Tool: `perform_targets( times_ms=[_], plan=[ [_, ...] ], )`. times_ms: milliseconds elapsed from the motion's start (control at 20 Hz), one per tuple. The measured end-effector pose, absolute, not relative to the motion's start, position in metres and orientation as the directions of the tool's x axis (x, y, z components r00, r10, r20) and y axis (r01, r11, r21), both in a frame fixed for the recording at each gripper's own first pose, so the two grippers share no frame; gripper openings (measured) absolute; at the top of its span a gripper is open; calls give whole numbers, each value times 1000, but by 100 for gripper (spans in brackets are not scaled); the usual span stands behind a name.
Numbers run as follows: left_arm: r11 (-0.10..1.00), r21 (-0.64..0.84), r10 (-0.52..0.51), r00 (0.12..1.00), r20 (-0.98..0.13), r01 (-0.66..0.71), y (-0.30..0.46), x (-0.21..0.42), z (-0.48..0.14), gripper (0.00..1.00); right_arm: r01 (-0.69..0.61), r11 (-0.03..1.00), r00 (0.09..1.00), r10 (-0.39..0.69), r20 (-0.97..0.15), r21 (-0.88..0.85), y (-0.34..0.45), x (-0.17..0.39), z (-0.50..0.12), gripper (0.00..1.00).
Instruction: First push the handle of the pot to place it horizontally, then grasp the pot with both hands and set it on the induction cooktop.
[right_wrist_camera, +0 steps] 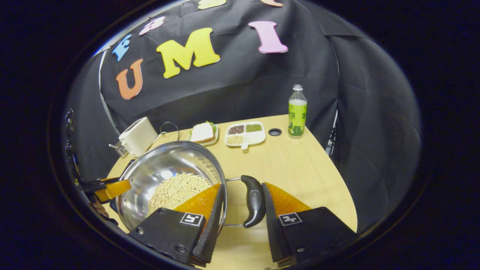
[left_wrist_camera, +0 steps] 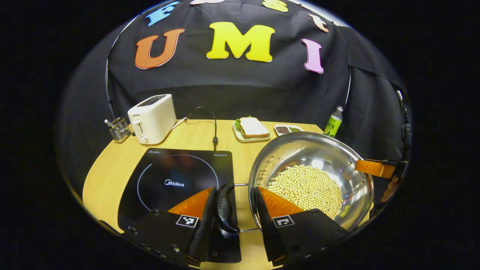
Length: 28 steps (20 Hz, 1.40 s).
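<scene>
A steel pot (left_wrist_camera: 311,150) holding soybeans (left_wrist_camera: 305,187) is just right of the black induction cooktop (left_wrist_camera: 176,180). My left gripper (left_wrist_camera: 235,189) straddles the pot's black side handle (left_wrist_camera: 226,208). One finger lies against the handle's outer side, the other across the rim inside the pot. My right gripper (right_wrist_camera: 243,184) holds the opposite handle (right_wrist_camera: 254,202) of the pot (right_wrist_camera: 165,165) the same way. Each view shows the other gripper's finger (left_wrist_camera: 375,168) (right_wrist_camera: 112,189) at the far rim. I cannot tell whether the pot rests on the table.
A white toaster (left_wrist_camera: 152,118) with its cord and a wire utensil rack (left_wrist_camera: 119,129) stand back left. A plate with a sandwich (left_wrist_camera: 252,129), a divided grain tray (right_wrist_camera: 245,134) and a green bottle (right_wrist_camera: 297,112) line the back. A hand (left_wrist_camera: 390,189) shows at the pot's far side.
</scene>
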<state>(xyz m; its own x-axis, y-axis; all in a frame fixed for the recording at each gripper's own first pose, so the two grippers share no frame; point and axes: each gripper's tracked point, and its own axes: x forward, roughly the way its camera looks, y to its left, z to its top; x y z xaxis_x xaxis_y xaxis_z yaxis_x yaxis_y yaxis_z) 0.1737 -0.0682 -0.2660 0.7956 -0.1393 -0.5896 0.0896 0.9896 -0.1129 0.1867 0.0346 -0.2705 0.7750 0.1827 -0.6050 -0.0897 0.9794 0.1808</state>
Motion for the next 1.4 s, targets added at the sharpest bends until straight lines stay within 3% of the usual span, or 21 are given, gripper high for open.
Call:
perform_targets(
  times_ms=[800,1400],
  plan=[
    [993,-115,-41,836,-547,-27,86,177,-217,57,-193,963,752,267,-603,186,200,199,-213,59],
    [989,-100,29,802,-596,-110,184,203,-262,57,-242,947,684,321,-655,211,317,243,-261,58]
  ],
)
